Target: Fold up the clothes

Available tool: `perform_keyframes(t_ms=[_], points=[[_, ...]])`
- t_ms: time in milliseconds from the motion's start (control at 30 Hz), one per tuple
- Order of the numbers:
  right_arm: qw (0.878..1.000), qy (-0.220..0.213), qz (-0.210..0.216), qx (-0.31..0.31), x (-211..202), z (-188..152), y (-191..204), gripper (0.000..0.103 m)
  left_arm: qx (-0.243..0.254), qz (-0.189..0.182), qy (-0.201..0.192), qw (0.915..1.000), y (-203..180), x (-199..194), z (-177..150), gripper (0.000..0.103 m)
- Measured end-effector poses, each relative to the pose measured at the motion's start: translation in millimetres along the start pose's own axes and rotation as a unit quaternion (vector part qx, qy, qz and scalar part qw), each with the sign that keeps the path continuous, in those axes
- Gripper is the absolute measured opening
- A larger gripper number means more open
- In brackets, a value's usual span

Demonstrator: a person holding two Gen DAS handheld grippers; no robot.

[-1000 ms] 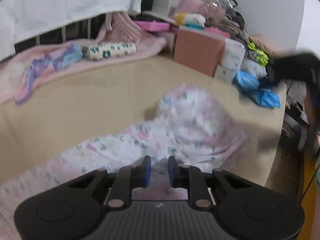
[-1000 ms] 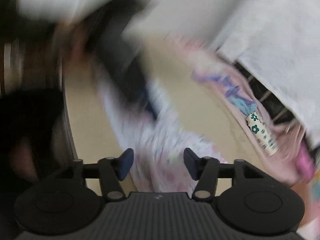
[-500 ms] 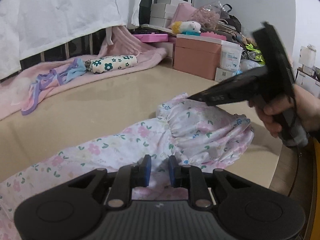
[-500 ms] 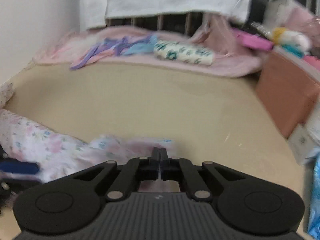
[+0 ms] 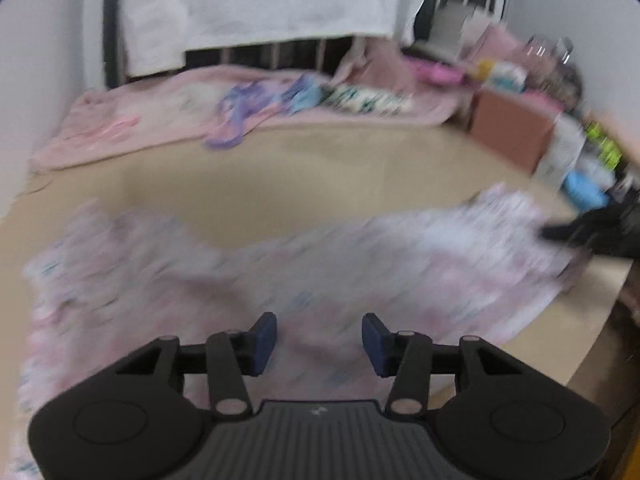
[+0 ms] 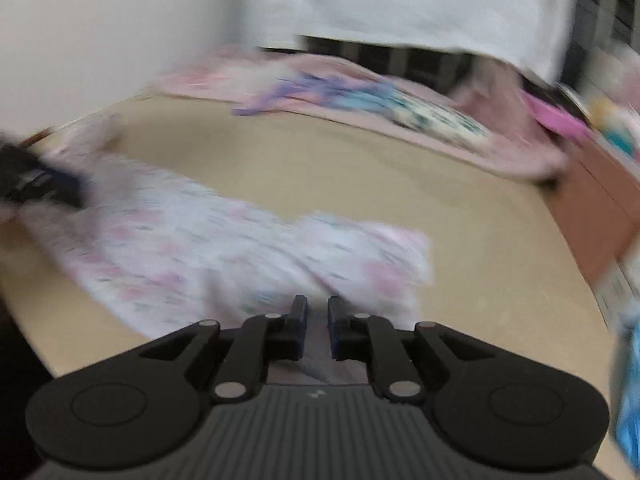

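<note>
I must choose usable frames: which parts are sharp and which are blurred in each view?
Left wrist view: the left tool is sharp, the floral garment motion-smeared. Right wrist view: the right tool is sharp, the garment and pink blanket streaked.

Beyond the floral garment (image 5: 320, 264) I see a wide strip of bare tan mattress (image 5: 304, 176) to pass over. The far edge is blocked by a pink blanket (image 5: 152, 120); boxes (image 5: 508, 128) crowd the right.
</note>
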State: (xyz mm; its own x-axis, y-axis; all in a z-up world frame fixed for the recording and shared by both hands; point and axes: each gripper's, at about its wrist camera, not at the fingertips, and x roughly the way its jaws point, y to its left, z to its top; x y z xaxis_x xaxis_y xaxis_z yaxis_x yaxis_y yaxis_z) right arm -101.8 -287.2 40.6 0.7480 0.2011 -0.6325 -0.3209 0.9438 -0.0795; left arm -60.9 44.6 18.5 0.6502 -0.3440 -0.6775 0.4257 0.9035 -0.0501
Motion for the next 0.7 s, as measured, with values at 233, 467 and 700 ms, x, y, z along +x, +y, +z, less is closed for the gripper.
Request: perform_keyframes(t_ms=[233, 467, 700], points=[[0.983, -0.072, 0.088, -0.147, -23, 5, 57, 0.050, -0.116, -0.007, -0.020, 0.9930, 28, -39, -4, 0.051], [0.992, -0.040, 0.074, -0.094, 2, -10, 45, 0.041, -0.173, -0.008, -0.033, 0.9843, 15, -30, -10, 0.052], [0.994, -0.037, 0.070, -0.078, 6, -20, 40, 0.033, -0.248, -0.017, -0.016, 0.9684, 27, 7, 6, 0.009]])
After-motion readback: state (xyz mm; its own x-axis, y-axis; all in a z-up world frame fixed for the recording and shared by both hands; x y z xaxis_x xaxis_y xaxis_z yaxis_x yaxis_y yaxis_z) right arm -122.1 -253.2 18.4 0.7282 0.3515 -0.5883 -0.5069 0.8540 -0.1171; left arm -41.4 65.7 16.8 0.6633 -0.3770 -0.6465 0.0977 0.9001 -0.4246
